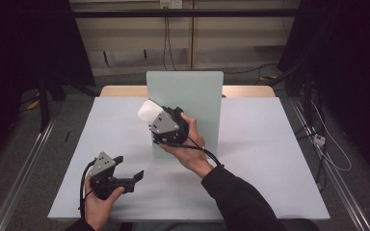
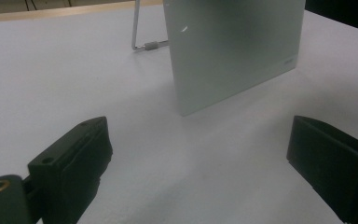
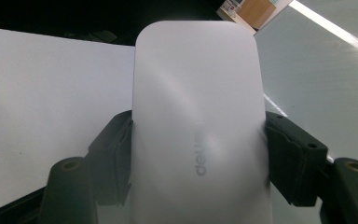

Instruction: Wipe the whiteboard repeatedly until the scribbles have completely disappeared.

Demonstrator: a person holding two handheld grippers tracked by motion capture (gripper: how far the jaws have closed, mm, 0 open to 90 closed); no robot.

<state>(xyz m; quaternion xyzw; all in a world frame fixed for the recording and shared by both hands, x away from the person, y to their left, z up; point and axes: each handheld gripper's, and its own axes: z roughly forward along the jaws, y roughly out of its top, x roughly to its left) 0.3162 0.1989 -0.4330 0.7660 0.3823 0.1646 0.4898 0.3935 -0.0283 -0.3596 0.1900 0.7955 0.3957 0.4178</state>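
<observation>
My left gripper [image 1: 130,177] sits low over the white table [image 1: 270,144], on the near left of the upright pale green board [image 1: 192,91] and well apart from it. Its jaws stand wide open with nothing between them; in the left gripper view I look past my two black fingers [image 2: 74,158] at bare tabletop and at the board [image 2: 233,51], which leans back on a thin wire stand [image 2: 142,44] behind it.

My right gripper [image 1: 155,114] is raised in front of the board, at its left edge, with the grey plate on top facing the camera. My jaws are clamped on a white eraser [image 1: 149,111], a flat block with rounded corners that sticks out past my fingertips, up and to the left of the board's lower half. In the right gripper view my fingers [image 3: 114,154] press on both long sides of the eraser [image 3: 198,107], which carries faint grey lettering near my end.
</observation>
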